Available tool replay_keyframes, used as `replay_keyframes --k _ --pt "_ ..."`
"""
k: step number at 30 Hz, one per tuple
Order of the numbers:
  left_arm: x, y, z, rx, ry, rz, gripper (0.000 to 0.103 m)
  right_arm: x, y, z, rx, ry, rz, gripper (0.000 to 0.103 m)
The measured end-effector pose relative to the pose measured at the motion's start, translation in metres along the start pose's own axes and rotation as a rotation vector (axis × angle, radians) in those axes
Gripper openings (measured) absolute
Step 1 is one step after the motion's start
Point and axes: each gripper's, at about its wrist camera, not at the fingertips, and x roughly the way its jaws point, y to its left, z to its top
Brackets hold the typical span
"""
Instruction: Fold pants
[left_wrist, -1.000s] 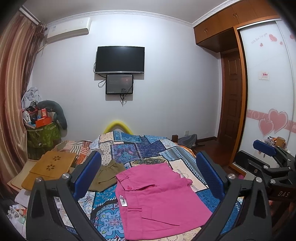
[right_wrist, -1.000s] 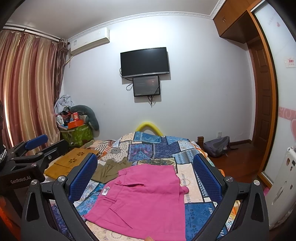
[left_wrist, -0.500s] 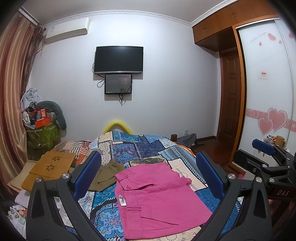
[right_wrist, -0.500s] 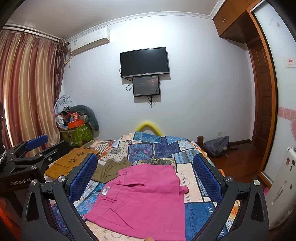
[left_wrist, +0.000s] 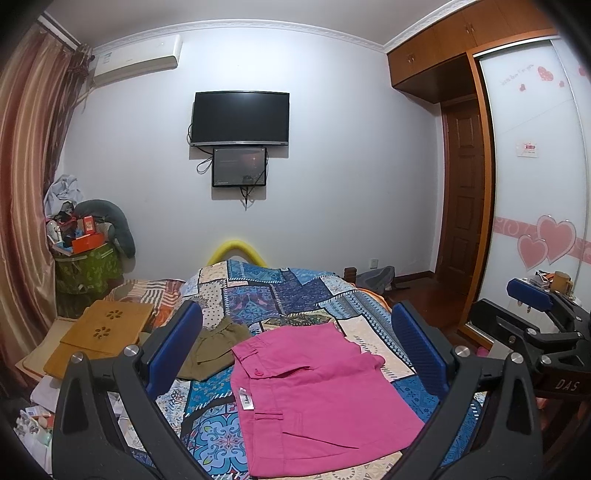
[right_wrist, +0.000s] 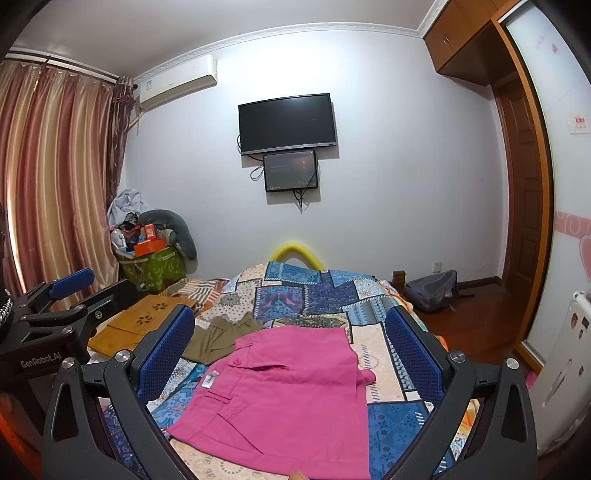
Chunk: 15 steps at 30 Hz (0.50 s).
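My left tongs (left_wrist: 297, 349) and right tongs (right_wrist: 290, 347) gape wide, empty, above pink pants (left_wrist: 314, 391) lying flat on the patchwork bed (left_wrist: 284, 295); olive garment (left_wrist: 214, 347) far-left.

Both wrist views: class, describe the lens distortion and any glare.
Left wrist view: fisheye bends the curtain and wardrobe; dark corners. Right wrist view: same bowing; faint glare on the television; pink pants sharp.

"DAS" on right tool (left_wrist: 532, 325) ("GenRobot.AI": left tool (right_wrist: 55, 317))
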Motion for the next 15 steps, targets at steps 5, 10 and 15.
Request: replay_keyframes --k 5,10,15 --pt "0.0007 0.0002 -0.0002 0.002 -0.002 0.003 0.103 -0.0001 0.0 -0.0006 -0.001 0.0 0.002 0.103" --pt "0.0024 0.0022 -0.0014 -0.004 0.002 0.004 0.103 0.0023 -0.0005 -0.0027 -0.003 0.007 -0.002 0.103" --pt "0.0066 0.0045 -0.0025 -0.003 0.01 0.005 0.103 0.0048 0.0 -0.0036 0.002 0.013 -0.002 0.103"
